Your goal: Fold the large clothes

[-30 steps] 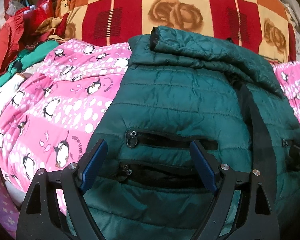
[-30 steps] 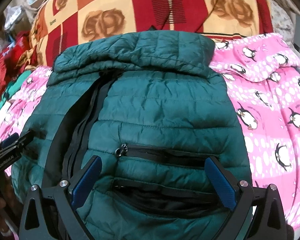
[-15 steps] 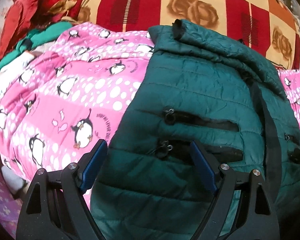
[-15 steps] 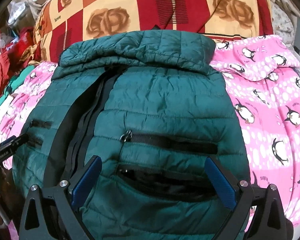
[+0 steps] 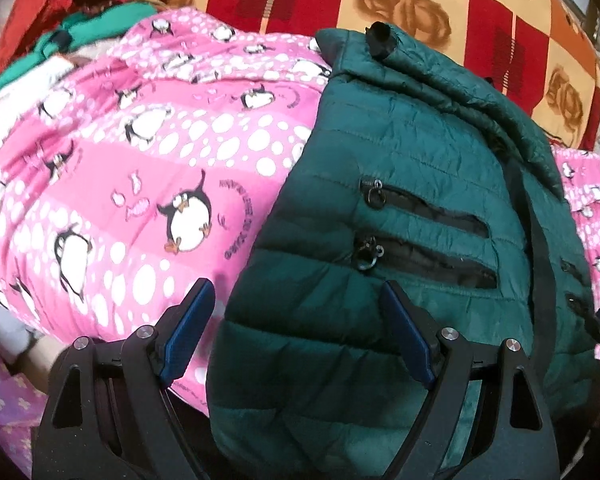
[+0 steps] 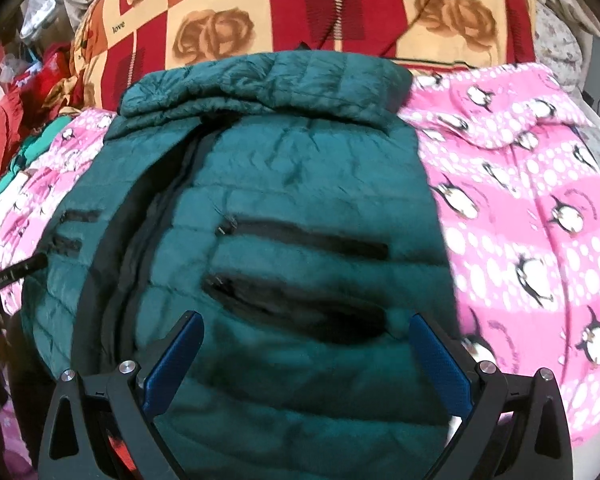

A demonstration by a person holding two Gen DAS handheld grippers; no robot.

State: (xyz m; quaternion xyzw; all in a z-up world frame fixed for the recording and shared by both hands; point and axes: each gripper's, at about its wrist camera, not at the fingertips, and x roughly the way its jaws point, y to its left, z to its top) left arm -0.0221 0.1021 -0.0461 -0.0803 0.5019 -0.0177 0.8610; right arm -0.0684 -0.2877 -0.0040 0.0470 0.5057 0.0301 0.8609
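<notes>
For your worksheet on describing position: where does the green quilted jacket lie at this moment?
The green quilted jacket lies spread flat on the pink penguin blanket, filling the centre of the right wrist view, its collar end toward the red and orange rose-patterned cover.

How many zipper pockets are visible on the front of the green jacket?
4 on the green jacket: two stacked on one front half, two stacked on the other half near its edge. More may be hidden under folds.

Left hand-held gripper [image 5: 296,328] jaws wide; right hand-held gripper [image 6: 306,360] likewise, angled downward.
</notes>
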